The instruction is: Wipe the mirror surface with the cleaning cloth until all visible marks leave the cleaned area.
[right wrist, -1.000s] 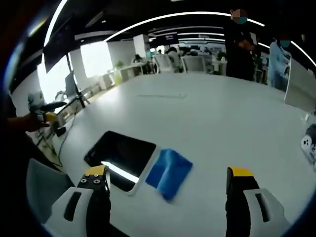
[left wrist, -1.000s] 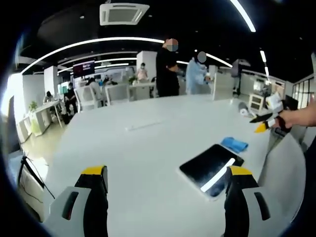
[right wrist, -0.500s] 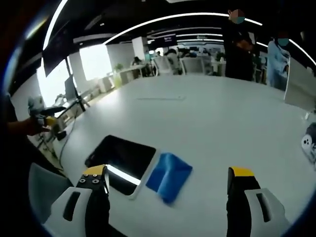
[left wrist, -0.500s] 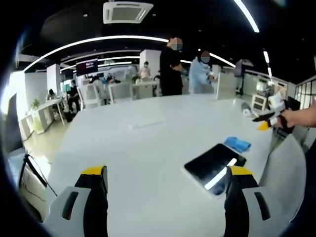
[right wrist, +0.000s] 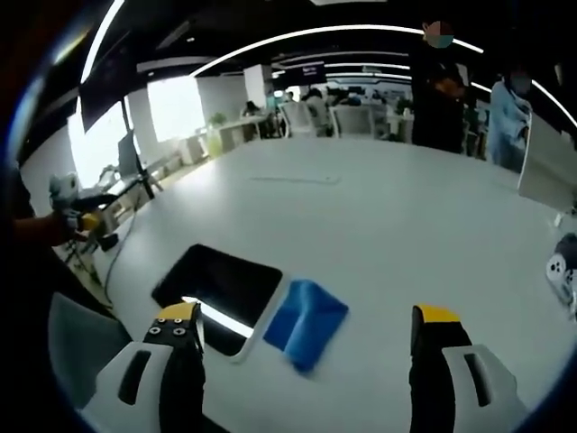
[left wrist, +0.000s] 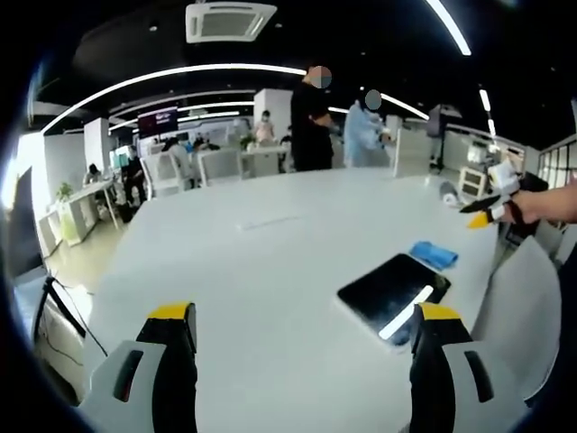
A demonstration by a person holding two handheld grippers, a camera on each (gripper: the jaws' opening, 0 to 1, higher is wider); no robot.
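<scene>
A flat rectangular mirror [left wrist: 392, 290] with a white rim lies on the white table [left wrist: 261, 271], reflecting a bright ceiling strip. A folded blue cloth [left wrist: 434, 254] lies just beyond it. My left gripper [left wrist: 302, 329] hangs open above the table, left of the mirror, holding nothing. In the right gripper view the mirror [right wrist: 218, 284] lies at lower left and the blue cloth [right wrist: 306, 310] touches its right edge. My right gripper [right wrist: 311, 329] is open and empty, just short of the cloth. It also shows as the right gripper [left wrist: 482, 213] at the far right of the left gripper view.
The table's curved edge [left wrist: 72, 298] runs along the left. A small white object [right wrist: 561, 268] stands on the table [right wrist: 406, 207] at far right. Two people [left wrist: 311, 122] stand at the far side, and office desks and chairs [left wrist: 162, 171] fill the room behind.
Both views have drifted slightly; the mirror and cloth lie where they were. Both grippers stay open.
</scene>
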